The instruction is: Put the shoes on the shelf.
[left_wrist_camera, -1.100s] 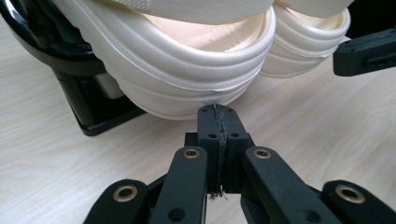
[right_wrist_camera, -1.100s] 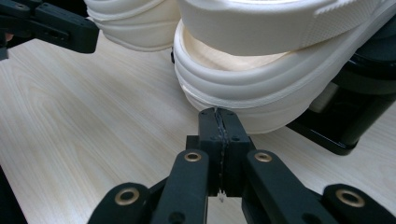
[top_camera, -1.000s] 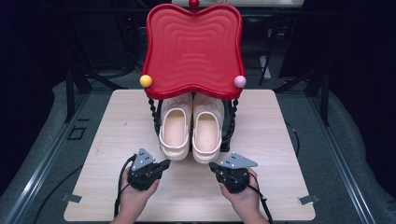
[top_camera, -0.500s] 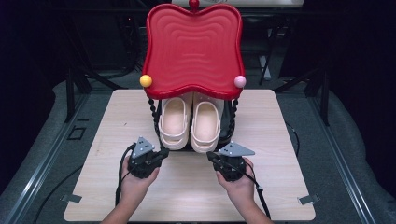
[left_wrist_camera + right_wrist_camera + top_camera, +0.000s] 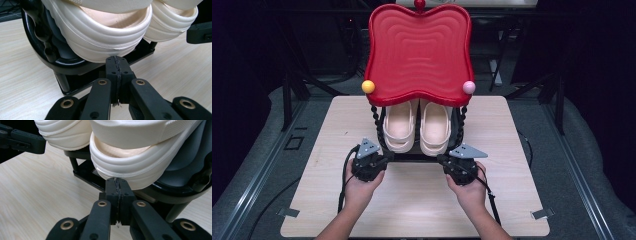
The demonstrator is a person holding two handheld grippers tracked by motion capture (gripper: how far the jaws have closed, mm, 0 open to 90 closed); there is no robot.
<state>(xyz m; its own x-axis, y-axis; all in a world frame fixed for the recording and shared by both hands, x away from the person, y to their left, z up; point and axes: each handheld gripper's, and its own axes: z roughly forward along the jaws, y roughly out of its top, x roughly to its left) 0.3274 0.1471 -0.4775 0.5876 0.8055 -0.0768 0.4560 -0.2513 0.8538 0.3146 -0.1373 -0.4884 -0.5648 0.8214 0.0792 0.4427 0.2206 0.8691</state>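
Hands at the near edge of the counter each hold a tool: the left tool and the right tool, one to either side of a black rack's near end. Both tools have their jaws pressed together with nothing between them.

Just beyond each tip sits a cream shoe's heel: the left shoe straight ahead of the left tool, the right shoe straight ahead of the right tool. Tip and heel look all but touching, though I cannot tell for sure.

Each shoe runs lengthways away from the person, heel near, toe hidden under the red tray on top of the rack. So each tool is nearer its own shoe, and must spread before it can grip the heel rim.
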